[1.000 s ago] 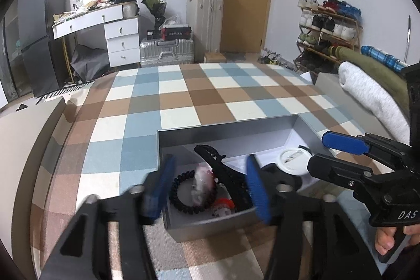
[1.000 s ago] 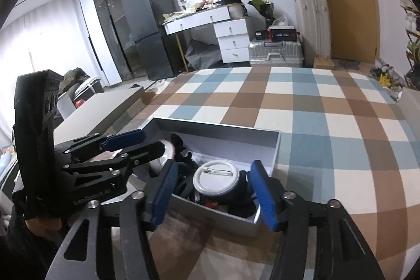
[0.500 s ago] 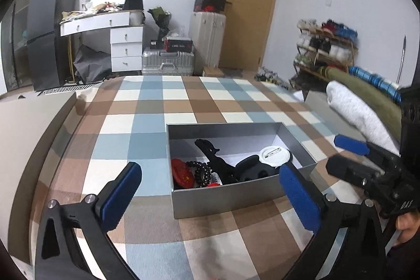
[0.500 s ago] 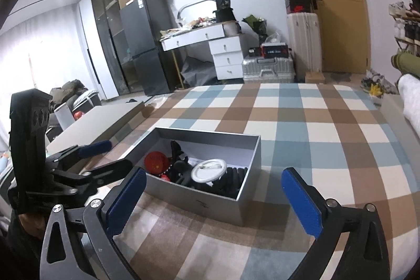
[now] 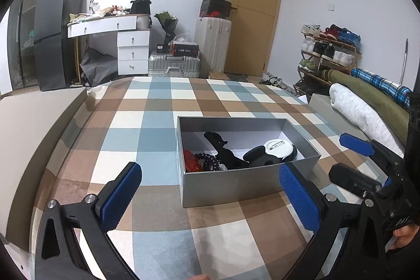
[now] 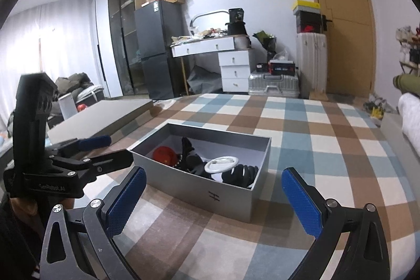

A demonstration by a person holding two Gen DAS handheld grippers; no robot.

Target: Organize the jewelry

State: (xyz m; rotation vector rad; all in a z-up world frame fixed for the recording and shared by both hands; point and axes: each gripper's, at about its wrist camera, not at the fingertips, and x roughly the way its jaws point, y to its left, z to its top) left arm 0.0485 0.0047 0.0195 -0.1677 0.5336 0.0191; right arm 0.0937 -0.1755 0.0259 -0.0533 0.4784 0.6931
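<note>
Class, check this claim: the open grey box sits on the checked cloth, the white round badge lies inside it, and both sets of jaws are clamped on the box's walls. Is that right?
Not quite. The grey box does sit on the checked cloth with the white round badge inside, but the left gripper and right gripper stand wide open, clear of the walls. Both wrist views show it.

Box (image 5: 231, 185) ahead of claws: matt grey card. Bedcover (image 5: 157, 127) beneath: woven check cloth. Claw pads (image 5: 119, 202): blue textured rubber; black matt arms.
</note>
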